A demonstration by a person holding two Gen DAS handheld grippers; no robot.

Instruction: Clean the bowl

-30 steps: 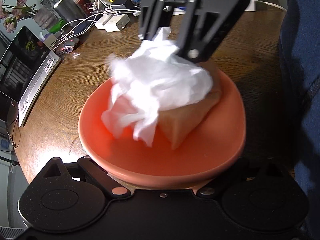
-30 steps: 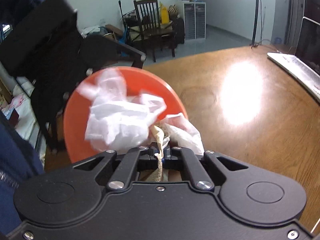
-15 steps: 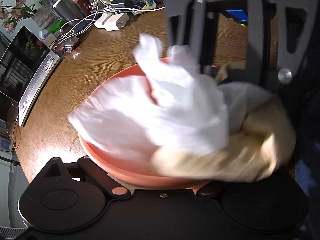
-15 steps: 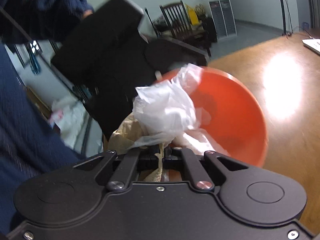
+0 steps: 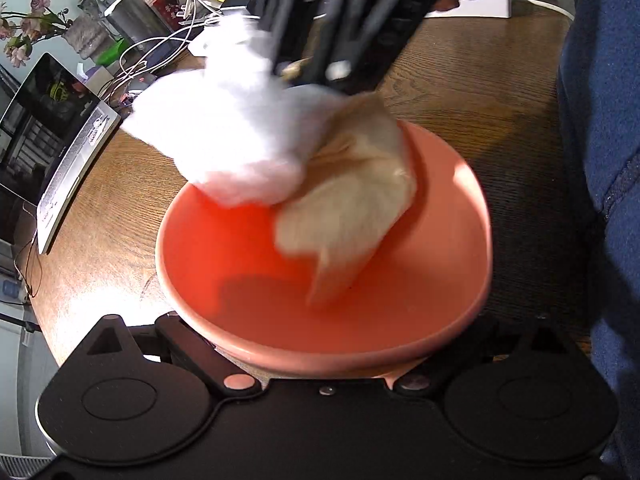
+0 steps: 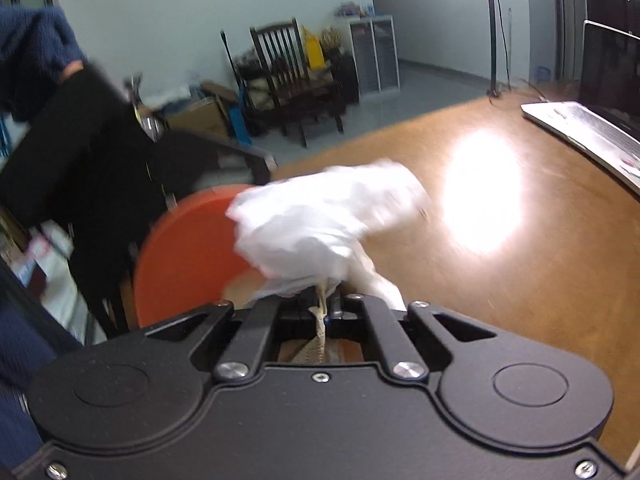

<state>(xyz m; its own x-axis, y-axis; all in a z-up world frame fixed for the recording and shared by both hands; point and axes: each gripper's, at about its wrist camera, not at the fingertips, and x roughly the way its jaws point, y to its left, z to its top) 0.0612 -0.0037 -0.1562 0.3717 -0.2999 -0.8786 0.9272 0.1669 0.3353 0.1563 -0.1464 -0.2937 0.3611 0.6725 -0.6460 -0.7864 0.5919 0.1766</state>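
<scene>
An orange bowl (image 5: 248,264) is held at its near rim by my left gripper (image 5: 320,376), tilted above the wooden table. It also shows in the right wrist view (image 6: 184,264). My right gripper (image 6: 320,300) is shut on a wad of white tissue (image 6: 320,216) and a beige cloth. In the left wrist view the right gripper (image 5: 316,68) reaches down from the far side and presses the tissue (image 5: 224,136) and the beige cloth (image 5: 352,208) against the bowl's far inner wall. The picture is blurred by motion.
An open laptop (image 5: 52,136) sits at the table's left, also in the right wrist view (image 6: 592,132). Cables, chargers and boxes (image 5: 168,40) crowd the far edge. The person's blue sleeve (image 5: 600,120) is at right. A bright lamp glare (image 6: 480,192) lies on the table.
The right gripper with the tissue and cloth has swept from the bowl's near right side back to its far left wall. The bowl stays held by the left gripper.
</scene>
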